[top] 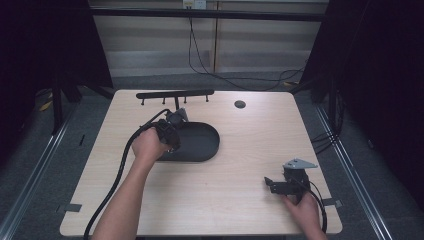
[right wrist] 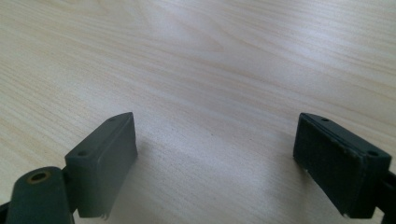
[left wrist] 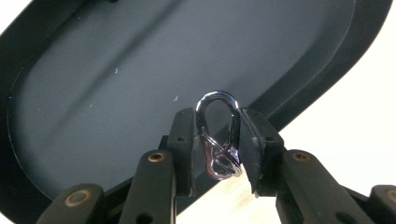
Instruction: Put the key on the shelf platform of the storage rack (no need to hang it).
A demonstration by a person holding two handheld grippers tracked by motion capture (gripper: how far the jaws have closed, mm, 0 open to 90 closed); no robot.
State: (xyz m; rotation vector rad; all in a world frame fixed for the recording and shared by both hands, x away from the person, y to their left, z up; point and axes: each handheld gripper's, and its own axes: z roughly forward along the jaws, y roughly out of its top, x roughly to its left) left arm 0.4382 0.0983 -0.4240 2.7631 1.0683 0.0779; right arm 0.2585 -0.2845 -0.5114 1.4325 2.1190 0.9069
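One metal clip point(left wrist: 218, 140) pinched in the left tool point(left wrist: 217, 144) over one tray point(left wrist: 93, 93).

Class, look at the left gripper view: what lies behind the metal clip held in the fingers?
Behind the metal clip lies the dark oval tray, its floor bare where visible. The left gripper fingers and clip cover part of the tray's near edge.

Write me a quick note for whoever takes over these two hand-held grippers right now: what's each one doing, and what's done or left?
Left gripper: shut on a shiny metal carabiner clip, held over the dark oval tray.
Right gripper: open, empty, low over the bare wooden table, at the near right corner.
Done: clip picked up.
Left: probably set it in the tray, or hang it on the black hook rack behind.
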